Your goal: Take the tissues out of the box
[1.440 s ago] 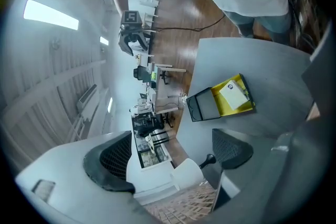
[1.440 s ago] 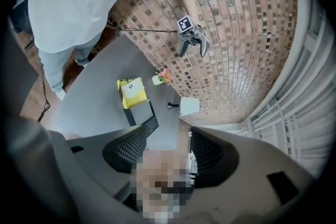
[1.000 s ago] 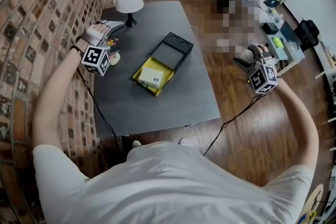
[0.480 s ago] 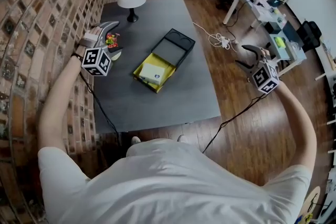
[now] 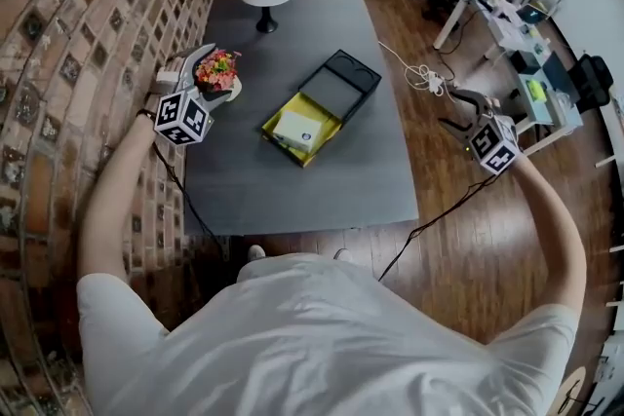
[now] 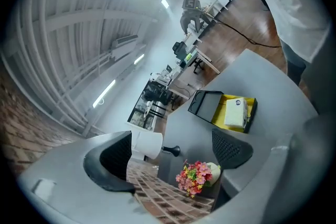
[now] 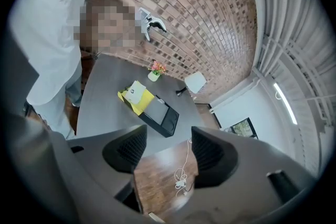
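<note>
I've dropped both hands slightly: left gripper point(image 6: 170, 152) by the flower pot point(image 5: 216, 71), right gripper point(image 7: 168, 147) off the table point(image 5: 292, 190), both jaws apart and empty, tissue pack point(image 5: 295, 128) untouched in its yellow box point(image 5: 327, 115).

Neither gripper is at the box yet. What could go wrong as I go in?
The left gripper hangs right beside the flower pot near the table edge; swinging toward the yellow box could knock the pot over.
The tissue pack sits in the shallow yellow box; pulling it with one gripper may drag the box along.
</note>
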{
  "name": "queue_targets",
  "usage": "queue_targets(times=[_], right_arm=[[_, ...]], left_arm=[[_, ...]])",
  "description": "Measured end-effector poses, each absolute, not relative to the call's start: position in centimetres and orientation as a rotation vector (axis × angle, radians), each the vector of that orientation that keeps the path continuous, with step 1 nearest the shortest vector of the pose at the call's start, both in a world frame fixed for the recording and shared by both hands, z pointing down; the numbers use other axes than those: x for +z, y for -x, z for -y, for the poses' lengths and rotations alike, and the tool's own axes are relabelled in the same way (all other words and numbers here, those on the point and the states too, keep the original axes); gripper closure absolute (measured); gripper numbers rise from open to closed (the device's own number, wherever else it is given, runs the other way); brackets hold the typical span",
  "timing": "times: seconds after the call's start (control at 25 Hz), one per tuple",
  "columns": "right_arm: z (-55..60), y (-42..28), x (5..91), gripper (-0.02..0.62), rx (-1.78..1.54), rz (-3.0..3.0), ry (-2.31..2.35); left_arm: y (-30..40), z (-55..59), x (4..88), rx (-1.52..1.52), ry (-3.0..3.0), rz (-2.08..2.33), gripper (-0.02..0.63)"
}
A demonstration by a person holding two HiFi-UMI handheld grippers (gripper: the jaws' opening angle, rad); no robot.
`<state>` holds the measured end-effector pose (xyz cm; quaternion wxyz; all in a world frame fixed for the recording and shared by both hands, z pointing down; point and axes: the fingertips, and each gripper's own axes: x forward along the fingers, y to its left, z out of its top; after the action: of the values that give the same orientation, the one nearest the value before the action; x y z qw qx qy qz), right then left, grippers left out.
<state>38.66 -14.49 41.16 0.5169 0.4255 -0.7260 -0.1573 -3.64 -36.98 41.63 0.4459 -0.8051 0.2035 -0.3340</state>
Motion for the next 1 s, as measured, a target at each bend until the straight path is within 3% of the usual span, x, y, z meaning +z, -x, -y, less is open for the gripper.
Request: queue_targets(times=[0.24,0.32,0.48,0.52,0.56,1.0], right_arm=[[16.9,-37.0,41.8,0.311,-0.349,1.826,-1.021],[17.7,-36.4,42.0,0.275,-0.352,1.831,-1.007],[19.3,-35.6,42.0,0.268,-0.360,1.862,-0.974],[19.6,-35.4,42.1,0.209,-0.345,1.873,-0.967],[19.8,-35.3,42.3,0.192,-0.329,1.879,-0.961],[23.0,-33.9,44.4,0.192,-0.222,1.900,-0.885]], left_arm=[[4.1,35.9,41.1,-0.759,2.116,-0.620,0.123],[4.4,35.7,40.9,-0.734,2.147,-0.657,0.123],[5.0,35.0,40.4,-0.684,2.217,-0.742,0.123],[5.3,34.9,40.4,-0.680,2.228,-0.763,0.123],[5.6,34.8,40.4,-0.683,2.233,-0.783,0.123],[7.7,32.7,40.9,-0.604,2.340,-0.951,0.121]])
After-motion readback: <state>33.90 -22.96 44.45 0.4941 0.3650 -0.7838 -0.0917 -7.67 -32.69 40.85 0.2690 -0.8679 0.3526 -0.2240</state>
